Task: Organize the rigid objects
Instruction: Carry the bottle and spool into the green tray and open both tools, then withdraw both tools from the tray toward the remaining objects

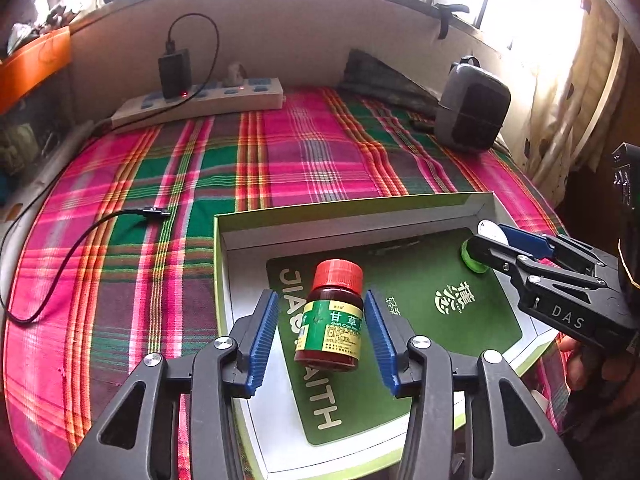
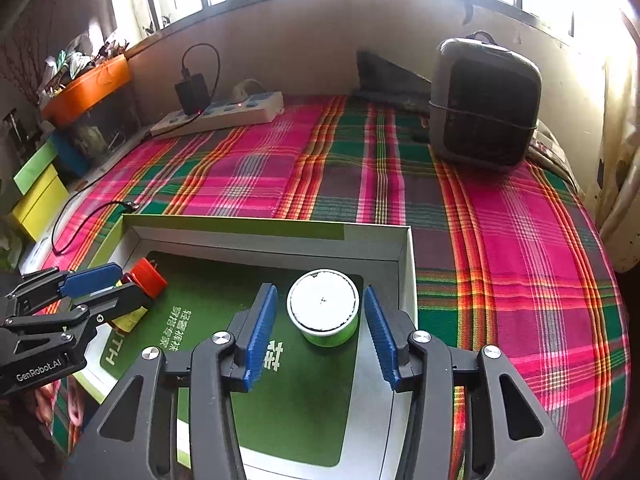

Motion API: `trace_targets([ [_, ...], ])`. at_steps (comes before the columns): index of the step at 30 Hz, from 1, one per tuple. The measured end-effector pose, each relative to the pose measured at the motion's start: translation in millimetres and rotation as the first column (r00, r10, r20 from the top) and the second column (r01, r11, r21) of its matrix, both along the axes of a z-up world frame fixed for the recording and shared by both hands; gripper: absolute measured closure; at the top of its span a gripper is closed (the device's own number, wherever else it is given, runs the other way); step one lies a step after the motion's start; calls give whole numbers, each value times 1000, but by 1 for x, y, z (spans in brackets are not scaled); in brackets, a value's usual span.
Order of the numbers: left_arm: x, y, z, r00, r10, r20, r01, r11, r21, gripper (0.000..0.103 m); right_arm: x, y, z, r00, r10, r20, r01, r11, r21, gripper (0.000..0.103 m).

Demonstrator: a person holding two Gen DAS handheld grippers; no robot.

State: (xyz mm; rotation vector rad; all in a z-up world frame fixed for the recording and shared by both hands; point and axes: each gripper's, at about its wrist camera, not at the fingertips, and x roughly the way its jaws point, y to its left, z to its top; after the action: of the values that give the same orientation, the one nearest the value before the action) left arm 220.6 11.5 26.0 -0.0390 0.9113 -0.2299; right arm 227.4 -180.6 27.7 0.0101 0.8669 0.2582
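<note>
The brown bottle (image 1: pixel 332 316) with the red cap carries a green label reading "甘草", with smaller print below it too fine to read. The green card (image 1: pixel 404 320) in the box shows "JIA", at 7 o'clock from it "AITH", and a white logo at 2 o'clock. The right tool (image 1: pixel 486 240) bears "DAS"; the left tool (image 2: pixel 116 284) bears "GenRobot.AI".

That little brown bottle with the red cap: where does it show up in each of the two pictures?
Left wrist view: the brown bottle stands low in the middle, between the left gripper's open blue pads, untouched.
Right wrist view: the brown bottle sits at the left edge, mostly hidden behind the left gripper.
Shared landmark: the green-edged box holding it.
</note>
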Motion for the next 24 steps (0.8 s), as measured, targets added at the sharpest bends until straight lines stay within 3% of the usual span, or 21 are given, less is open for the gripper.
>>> trace_targets([
  [24,-65,16,36,995,43,85,-40,998,-40,58,-61,-11,27,997,-47,59,45,998,34,56],
])
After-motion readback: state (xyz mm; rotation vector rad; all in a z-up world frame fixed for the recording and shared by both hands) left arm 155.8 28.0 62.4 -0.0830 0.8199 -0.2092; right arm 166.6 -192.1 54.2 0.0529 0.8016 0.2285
